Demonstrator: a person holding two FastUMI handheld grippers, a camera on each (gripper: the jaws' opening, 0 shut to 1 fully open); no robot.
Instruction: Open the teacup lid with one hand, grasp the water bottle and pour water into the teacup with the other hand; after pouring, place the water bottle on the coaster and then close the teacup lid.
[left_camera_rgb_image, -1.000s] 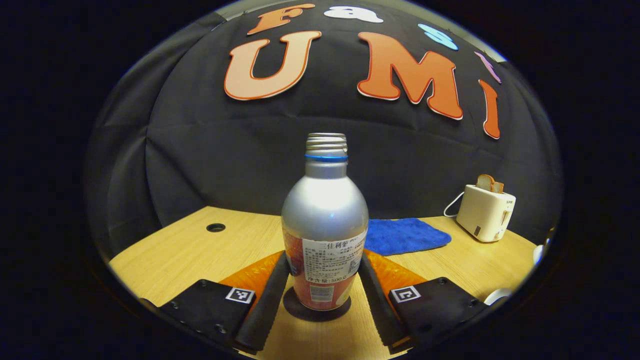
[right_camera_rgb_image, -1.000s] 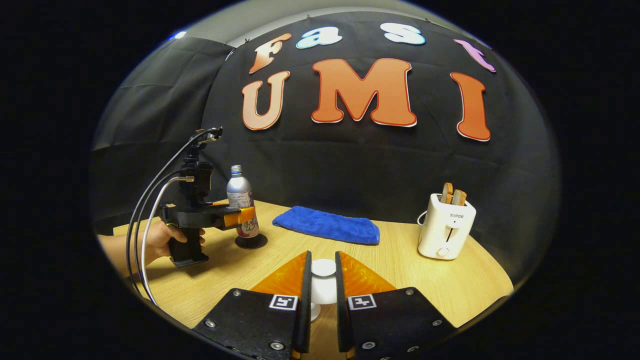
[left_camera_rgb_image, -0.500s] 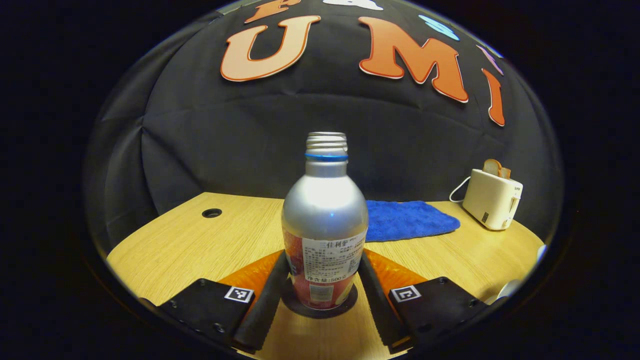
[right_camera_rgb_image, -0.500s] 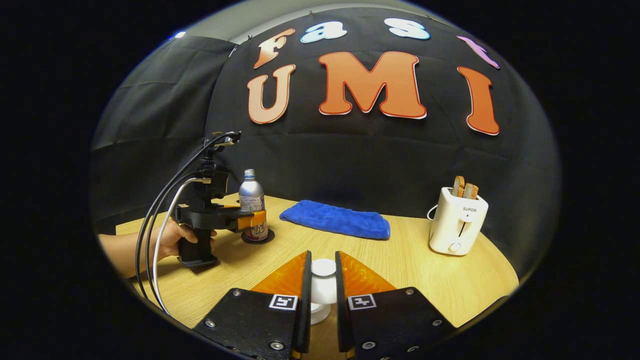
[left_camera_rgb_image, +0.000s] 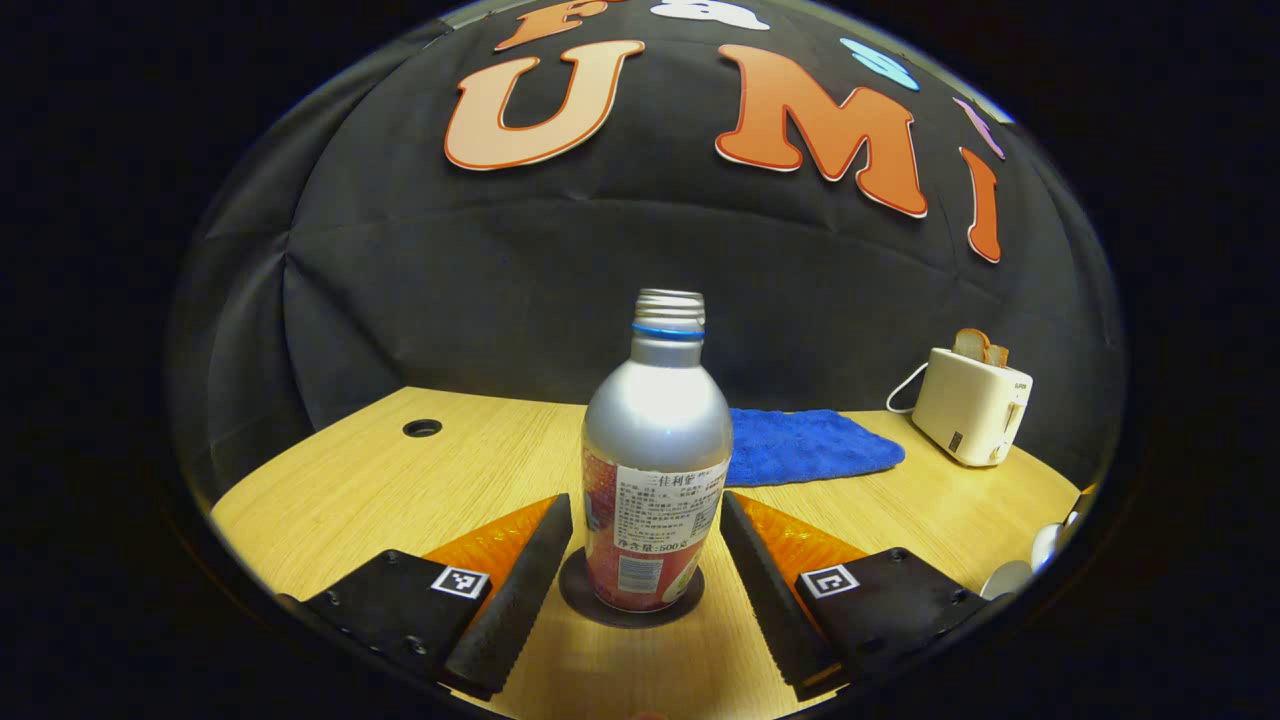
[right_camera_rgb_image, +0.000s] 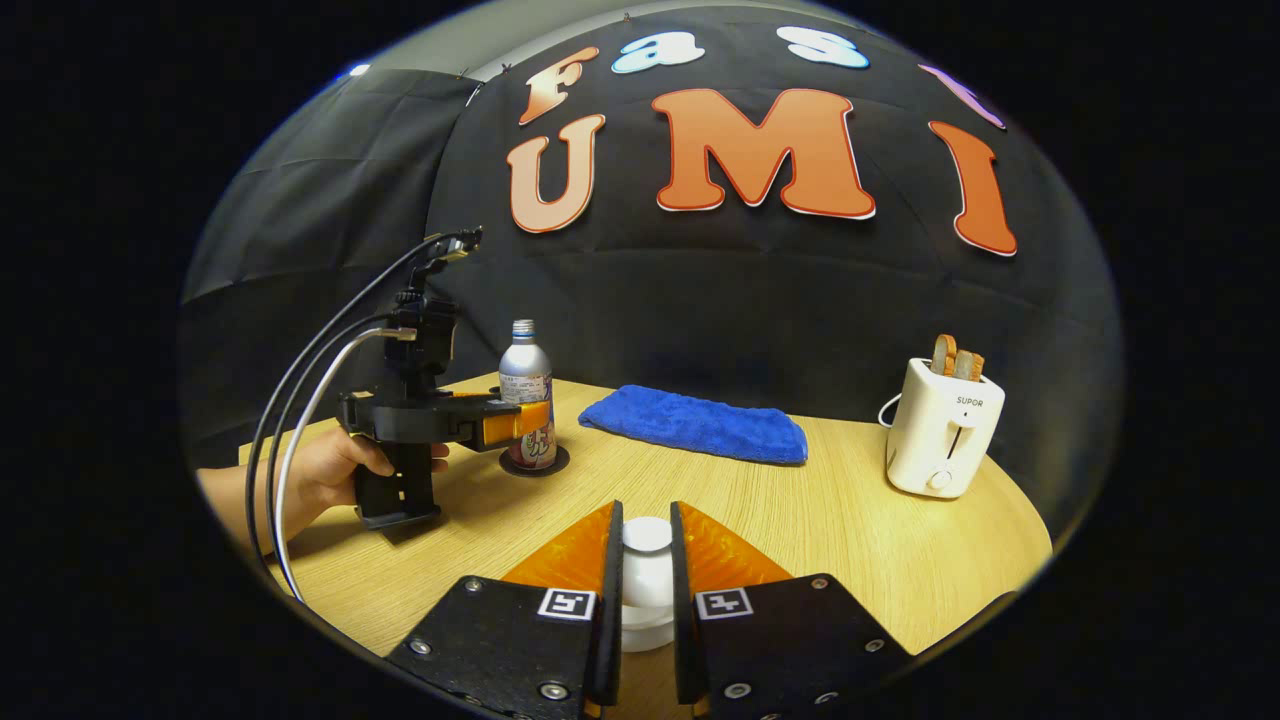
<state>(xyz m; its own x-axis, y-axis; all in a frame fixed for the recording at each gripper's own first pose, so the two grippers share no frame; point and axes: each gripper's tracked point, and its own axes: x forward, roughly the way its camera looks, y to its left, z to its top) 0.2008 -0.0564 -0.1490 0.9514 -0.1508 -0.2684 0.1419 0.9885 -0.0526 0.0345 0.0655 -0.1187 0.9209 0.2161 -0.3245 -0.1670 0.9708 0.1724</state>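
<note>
Flanking the smooth metal bottle (left_camera_rgb_image: 657, 470) — ridged tongs (left_camera_rgb_image: 645, 590), apart.

In the left gripper view, the water bottle (left_camera_rgb_image: 657, 470) stands upright on the dark coaster (left_camera_rgb_image: 630, 598) at lower centre, between the spread fingers of the left gripper (left_camera_rgb_image: 645, 565), with a narrow gap on each side. Bare table (left_camera_rgb_image: 380, 480) lies open at lower left. The blue cloth (left_camera_rgb_image: 805, 446) lies flat right of centre, and the toaster (left_camera_rgb_image: 970, 405) blocks the far right.

In the right gripper view, the right gripper (right_camera_rgb_image: 646, 580) at bottom centre pinches the white teacup lid (right_camera_rgb_image: 647, 570). The hand (right_camera_rgb_image: 335, 470) and its cables fill the left middle. Open tabletop runs between the cloth and the near edge, right of centre.
</note>
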